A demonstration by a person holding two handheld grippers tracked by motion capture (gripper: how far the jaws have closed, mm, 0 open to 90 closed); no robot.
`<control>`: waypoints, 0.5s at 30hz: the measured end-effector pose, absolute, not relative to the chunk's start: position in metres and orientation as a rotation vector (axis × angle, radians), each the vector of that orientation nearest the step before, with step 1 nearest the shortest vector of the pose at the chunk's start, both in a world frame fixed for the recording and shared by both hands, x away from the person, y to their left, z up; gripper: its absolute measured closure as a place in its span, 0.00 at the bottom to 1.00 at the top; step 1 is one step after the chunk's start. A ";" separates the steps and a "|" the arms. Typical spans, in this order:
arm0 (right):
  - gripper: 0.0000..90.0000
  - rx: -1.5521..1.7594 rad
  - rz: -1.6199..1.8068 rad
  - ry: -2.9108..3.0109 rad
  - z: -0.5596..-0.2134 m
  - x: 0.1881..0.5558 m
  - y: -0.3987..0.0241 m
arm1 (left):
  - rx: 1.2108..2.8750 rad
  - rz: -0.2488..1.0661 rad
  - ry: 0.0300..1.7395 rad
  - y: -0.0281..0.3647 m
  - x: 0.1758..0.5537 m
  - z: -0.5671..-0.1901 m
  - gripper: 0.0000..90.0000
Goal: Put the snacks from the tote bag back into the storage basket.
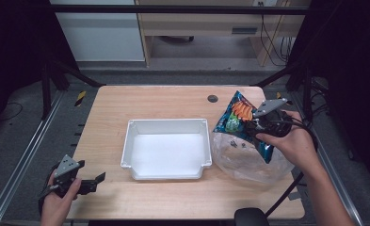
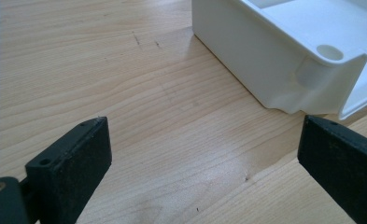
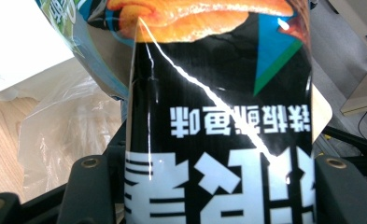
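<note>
My right gripper (image 1: 258, 126) is shut on a black and blue snack bag (image 1: 237, 117) with an orange picture, held tilted above the table's right side. In the right gripper view the snack bag (image 3: 218, 93) sits squeezed between the two jaws of my right gripper (image 3: 214, 186), its print upside down. Beneath it lies a crumpled clear plastic bag (image 1: 244, 162). My left gripper (image 1: 95, 182) rests open near the table's front left corner with nothing in it. The left gripper (image 2: 204, 140) points across bare wood toward a corner of the white bin (image 2: 265, 60).
A white rectangular bin (image 1: 166, 121) stands in the middle of the wooden table (image 1: 126, 101). A dark round grommet (image 1: 213, 98) sits at the back. The clear plastic bag (image 3: 64, 126) lies right of the bin (image 3: 22, 42). Black frame posts flank the table.
</note>
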State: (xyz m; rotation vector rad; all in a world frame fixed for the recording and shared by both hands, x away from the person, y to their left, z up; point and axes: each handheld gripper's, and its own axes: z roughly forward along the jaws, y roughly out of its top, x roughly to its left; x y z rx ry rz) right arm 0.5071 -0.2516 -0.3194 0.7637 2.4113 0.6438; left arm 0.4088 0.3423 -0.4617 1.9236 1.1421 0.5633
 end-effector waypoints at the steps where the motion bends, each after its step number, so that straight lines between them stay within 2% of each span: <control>1: 0.45 0.755 0.643 2.420 -0.319 0.507 -0.251 | 1.925 0.564 1.139 0.342 0.409 -0.462 0.03; 15: 0.45 0.723 0.645 2.410 -0.308 0.509 -0.236 | 1.928 0.569 1.122 0.340 0.408 -0.462 0.03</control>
